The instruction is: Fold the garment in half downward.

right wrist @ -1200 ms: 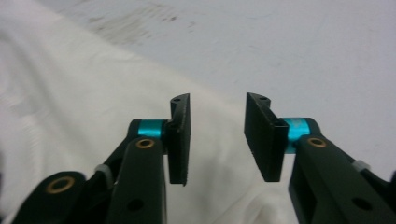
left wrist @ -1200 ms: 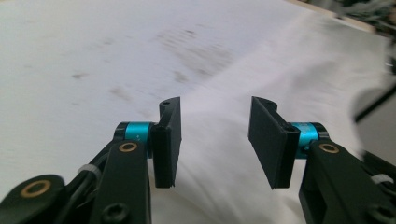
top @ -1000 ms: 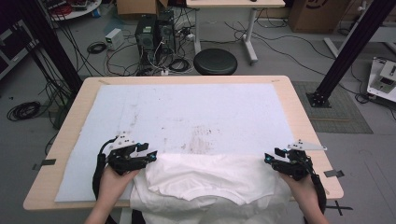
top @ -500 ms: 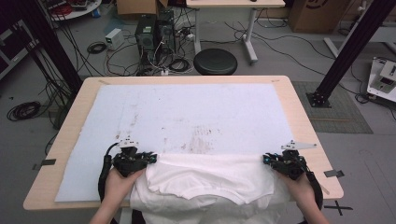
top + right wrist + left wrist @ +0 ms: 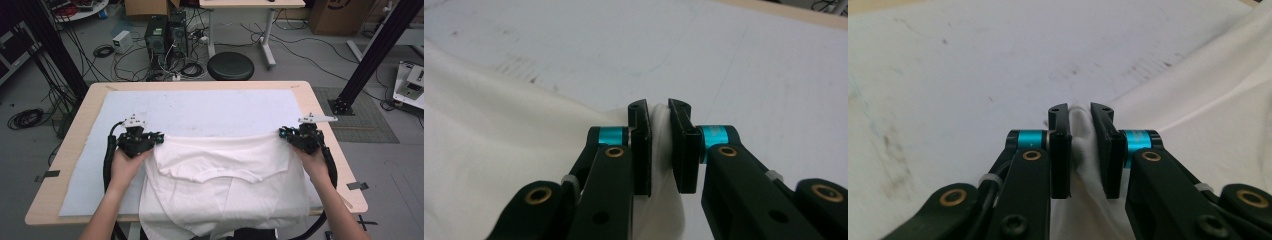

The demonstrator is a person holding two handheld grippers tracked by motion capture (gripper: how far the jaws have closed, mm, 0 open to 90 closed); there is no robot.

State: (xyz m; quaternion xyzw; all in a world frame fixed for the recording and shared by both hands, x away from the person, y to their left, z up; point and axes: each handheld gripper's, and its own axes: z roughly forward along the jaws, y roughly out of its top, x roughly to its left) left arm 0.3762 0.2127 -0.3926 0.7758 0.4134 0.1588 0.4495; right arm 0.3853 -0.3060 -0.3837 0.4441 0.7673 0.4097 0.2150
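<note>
A white T-shirt (image 5: 225,165) lies on the near half of the pale mat (image 5: 200,110), its lower part hanging over the table's front edge. My left gripper (image 5: 159,139) is shut on the shirt's far left corner, and cloth (image 5: 1198,100) is bunched between its jaws (image 5: 1079,112). My right gripper (image 5: 282,134) is shut on the far right corner, with a fold of the shirt (image 5: 499,125) pinched between its jaws (image 5: 657,111). Both pairs of jaws have just been closing on the cloth. The far edge of the shirt runs taut between the two grippers.
The wooden table (image 5: 70,150) carries the stained mat. Beyond its far edge stand a black round stool (image 5: 230,66), computer towers (image 5: 165,32) with loose cables, and a black frame post (image 5: 372,55) at the right. Bare mat stretches ahead of the grippers.
Both grippers took hold of the shirt's corners and moved away from the person, up the table. The shirt's far edge came with them and now lies farther onto the mat.
</note>
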